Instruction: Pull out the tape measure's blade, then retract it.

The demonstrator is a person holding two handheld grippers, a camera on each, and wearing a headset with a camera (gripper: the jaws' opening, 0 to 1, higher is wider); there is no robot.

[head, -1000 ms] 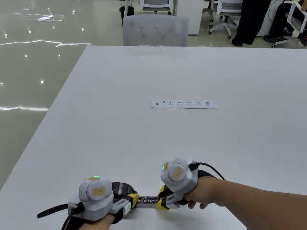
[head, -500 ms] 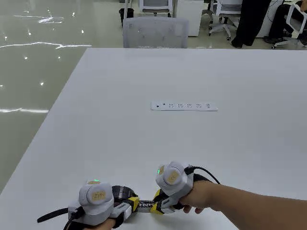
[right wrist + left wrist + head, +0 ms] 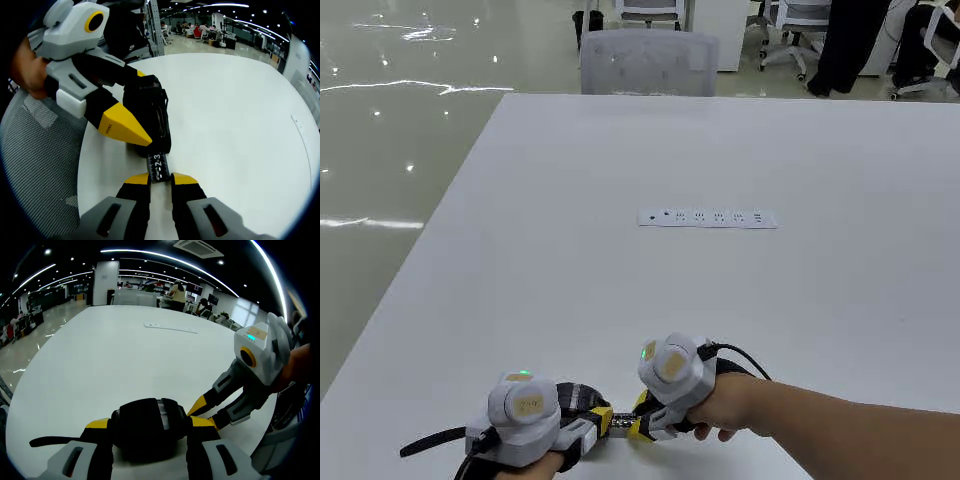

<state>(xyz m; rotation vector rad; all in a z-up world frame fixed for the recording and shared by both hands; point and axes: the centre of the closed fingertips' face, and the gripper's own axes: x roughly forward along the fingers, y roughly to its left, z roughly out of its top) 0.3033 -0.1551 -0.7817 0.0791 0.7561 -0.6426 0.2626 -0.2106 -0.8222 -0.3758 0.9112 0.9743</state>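
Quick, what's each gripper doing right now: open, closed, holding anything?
Left gripper: shut on the black tape measure case.
Right gripper: shut on the dark numbered blade.

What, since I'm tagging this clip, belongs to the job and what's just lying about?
Job: tape measure, held by the left gripper; its blade, pinched by the right gripper.
Lying about: power strip on the table; chair beyond it.

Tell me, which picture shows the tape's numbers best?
The right gripper view: the blade lies close up between the yellow tips of the right gripper, its 2 and 3 readable. The head view shows just a sliver of it. In the left gripper view the black case covers it.
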